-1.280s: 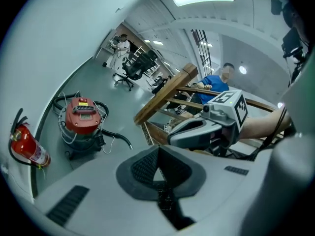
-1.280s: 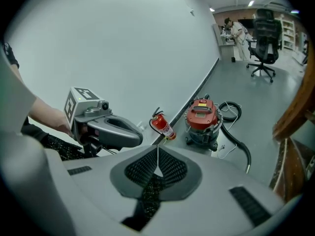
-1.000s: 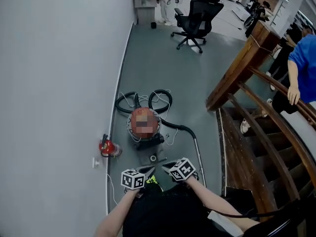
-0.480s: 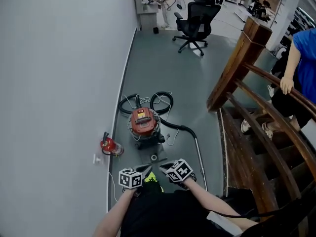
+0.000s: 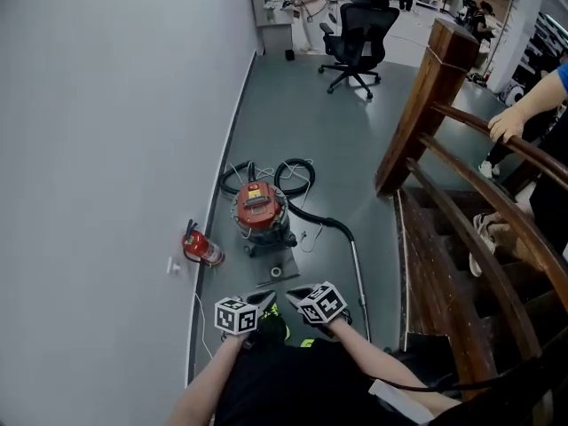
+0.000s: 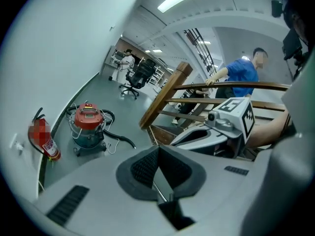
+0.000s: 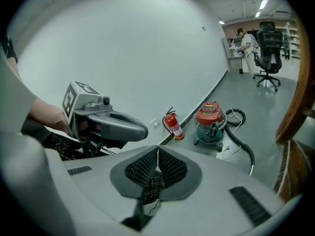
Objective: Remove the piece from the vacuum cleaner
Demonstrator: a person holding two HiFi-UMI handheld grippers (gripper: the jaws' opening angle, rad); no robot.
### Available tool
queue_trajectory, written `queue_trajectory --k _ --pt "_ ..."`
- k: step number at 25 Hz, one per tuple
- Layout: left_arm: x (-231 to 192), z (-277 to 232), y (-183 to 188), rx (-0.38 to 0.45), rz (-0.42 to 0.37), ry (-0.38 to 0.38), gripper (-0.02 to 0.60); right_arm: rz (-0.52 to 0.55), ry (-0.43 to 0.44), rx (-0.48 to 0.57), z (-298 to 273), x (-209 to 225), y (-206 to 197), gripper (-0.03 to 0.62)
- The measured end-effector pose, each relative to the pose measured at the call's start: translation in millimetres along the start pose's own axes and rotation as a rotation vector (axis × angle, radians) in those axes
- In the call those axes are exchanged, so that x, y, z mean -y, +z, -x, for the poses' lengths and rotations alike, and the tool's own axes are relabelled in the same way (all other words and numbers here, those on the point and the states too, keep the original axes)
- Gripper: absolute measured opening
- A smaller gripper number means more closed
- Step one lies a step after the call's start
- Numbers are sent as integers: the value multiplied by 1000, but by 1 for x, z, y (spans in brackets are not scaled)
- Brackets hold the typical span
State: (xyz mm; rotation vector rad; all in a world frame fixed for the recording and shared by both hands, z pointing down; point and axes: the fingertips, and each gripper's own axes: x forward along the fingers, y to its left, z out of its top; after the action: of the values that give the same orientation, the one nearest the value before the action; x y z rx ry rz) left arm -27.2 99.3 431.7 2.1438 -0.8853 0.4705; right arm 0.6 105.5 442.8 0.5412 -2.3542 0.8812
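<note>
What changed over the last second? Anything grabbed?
Nothing taken or released. The head view drifted slightly, and there the bystander in blue slid mostly out at the right edge, a hand showing. Left gripper and right gripper stay shut, empty, near the body. Vacuum cleaner untouched.

The vacuum cleaner (image 5: 262, 216) has a glossy red plastic lid; the banister (image 5: 432, 87) is polished wood.

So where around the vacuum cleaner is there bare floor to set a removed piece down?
Widest bare floor lies beyond the vacuum cleaner, toward the office chair. Another bare patch sits between the hose and the stair post. Crowded: hose coils behind the vacuum cleaner, fire extinguisher against the wall, small parts just in front.
</note>
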Motion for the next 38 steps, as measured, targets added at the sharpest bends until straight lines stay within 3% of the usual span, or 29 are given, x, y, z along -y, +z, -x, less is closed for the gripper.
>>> queue_trajectory --k 8,15,17,22,28,38 --pt "42 10 -34 45 32 31 9 3 19 19 24 -25 -41 20" --pt "72 20 -59 34 -46 69 9 30 23 35 32 -46 -62 20" --pt "78 20 -66 36 -33 67 9 33 19 35 34 -52 -67 20" --pt "75 27 -75 83 27 92 9 37 14 40 37 -60 -75 20" --pt "75 33 -82 83 -3 107 9 67 -15 63 44 -63 -70 15" --pt "82 30 -86 75 -37 62 9 14 -32 75 46 -64 -79 15"
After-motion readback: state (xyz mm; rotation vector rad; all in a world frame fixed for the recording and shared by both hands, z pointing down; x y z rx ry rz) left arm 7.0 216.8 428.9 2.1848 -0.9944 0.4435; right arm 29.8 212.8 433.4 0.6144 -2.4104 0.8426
